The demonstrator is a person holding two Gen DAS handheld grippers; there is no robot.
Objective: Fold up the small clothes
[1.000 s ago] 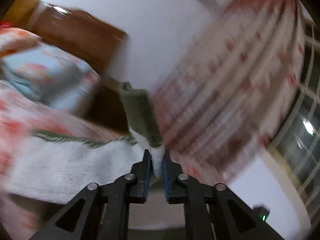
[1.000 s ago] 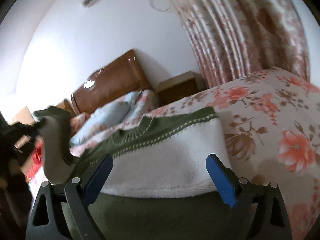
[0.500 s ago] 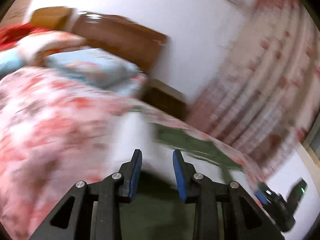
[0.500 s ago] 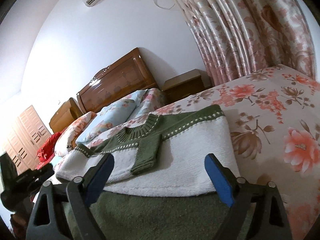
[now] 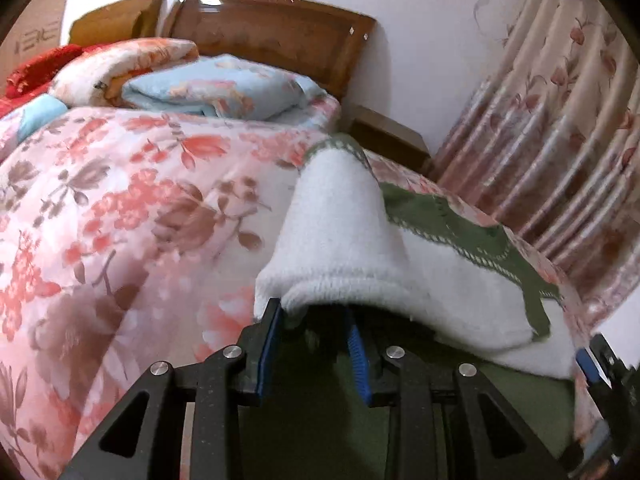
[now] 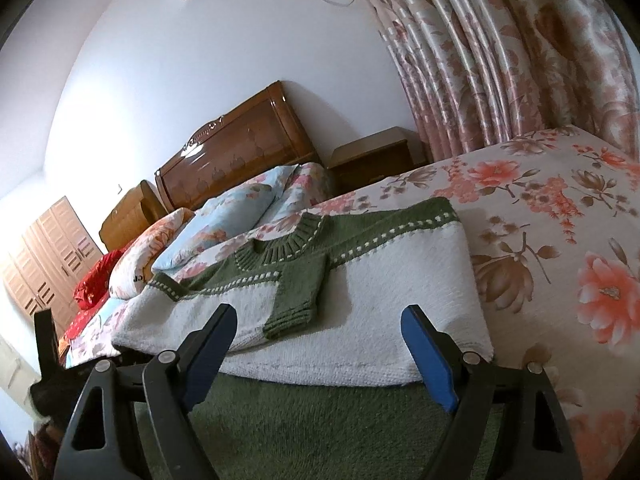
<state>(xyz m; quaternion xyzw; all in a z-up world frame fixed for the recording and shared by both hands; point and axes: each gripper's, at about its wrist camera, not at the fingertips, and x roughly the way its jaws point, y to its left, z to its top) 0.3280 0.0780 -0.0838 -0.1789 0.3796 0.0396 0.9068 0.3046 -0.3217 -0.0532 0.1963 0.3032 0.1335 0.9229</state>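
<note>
On a bed under a pink floral quilt [image 6: 560,208], a green-and-white sweater [image 6: 360,300] lies flat with one sleeve folded over its front, the left gripper [image 5: 312,332] partly spread at the white folded edge, gripping nothing, the right gripper [image 6: 320,344] spread wide before the hem

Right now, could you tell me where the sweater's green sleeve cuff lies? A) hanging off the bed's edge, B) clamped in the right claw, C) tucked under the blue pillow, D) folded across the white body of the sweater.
D: in the right wrist view the green sleeve cuff lies flat across the sweater, ahead of the open right claw.
</note>
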